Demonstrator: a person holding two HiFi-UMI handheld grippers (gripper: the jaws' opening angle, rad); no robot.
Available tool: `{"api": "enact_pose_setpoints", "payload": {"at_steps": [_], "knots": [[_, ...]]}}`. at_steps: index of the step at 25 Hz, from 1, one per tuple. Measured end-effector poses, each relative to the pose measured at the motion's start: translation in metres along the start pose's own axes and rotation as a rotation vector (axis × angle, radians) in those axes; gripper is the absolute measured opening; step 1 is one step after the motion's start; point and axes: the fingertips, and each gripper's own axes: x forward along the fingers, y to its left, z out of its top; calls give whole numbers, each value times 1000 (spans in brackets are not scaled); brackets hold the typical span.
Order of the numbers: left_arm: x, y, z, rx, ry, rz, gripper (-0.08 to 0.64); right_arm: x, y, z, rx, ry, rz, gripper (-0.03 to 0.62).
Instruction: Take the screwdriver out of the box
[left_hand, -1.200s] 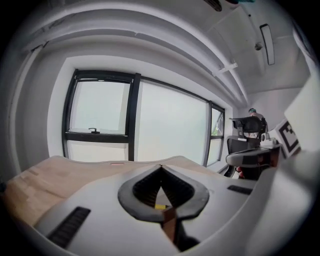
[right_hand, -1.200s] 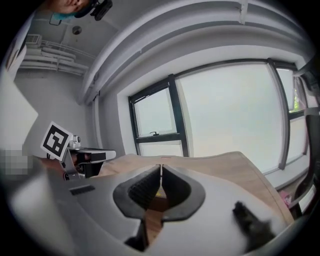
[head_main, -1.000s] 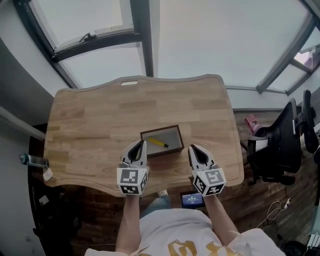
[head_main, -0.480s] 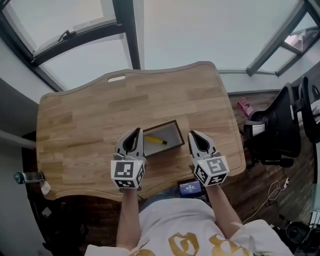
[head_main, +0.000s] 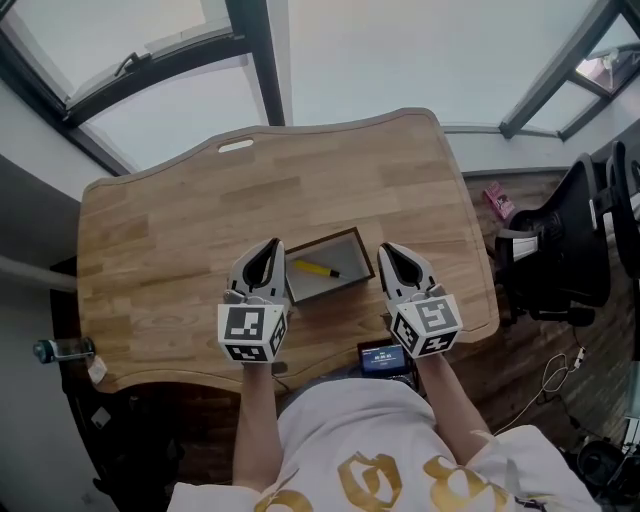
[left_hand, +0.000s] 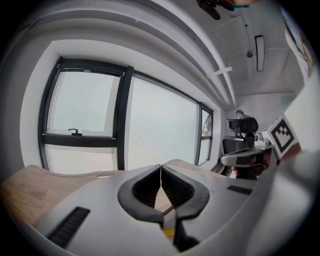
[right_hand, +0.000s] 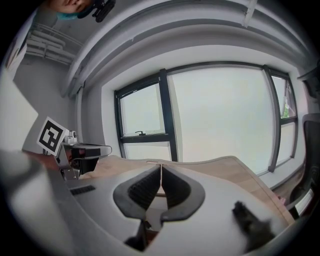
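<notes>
A small open box (head_main: 352, 240) with dark walls sits on the wooden desk (head_main: 180, 220) near its front edge. Inside it lies a screwdriver (head_main: 317, 268) with a yellow handle and a black tip, set at a slant. My left gripper (head_main: 274, 244) hangs just left of the box, shut with nothing in it. To the right of the box is my right gripper (head_main: 383, 249), also shut and empty. In the left gripper view the jaws of the left gripper (left_hand: 160, 167) meet, with a bit of yellow below them. The right gripper (right_hand: 161, 167) shows its jaws touching too.
A black office chair (head_main: 570, 250) stands right of the desk. A small device with a lit screen (head_main: 381, 359) sits below the desk's front edge. A bottle (head_main: 58, 349) lies at the far left. Large windows (head_main: 400, 50) run behind the desk.
Both grippers have come slightly closer to the box and now flank it more tightly. The head view has shifted, so the desk sits higher in it. Both jaws stayed shut.
</notes>
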Motion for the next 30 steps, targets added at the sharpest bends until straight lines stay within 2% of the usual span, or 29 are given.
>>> {"api": "enact_pose_setpoints", "payload": {"at_steps": [7,16,30], "knots": [[20,-10,-1,29,38,-43,14,7,-9,-5,9,12,6,32],[50,-32,-60,103,299,-197,15,23,-22,-28,37,68,14,32],[66,-66,-141,286,614,-391,15,43,-34,-80,71,220,36,32]]}}
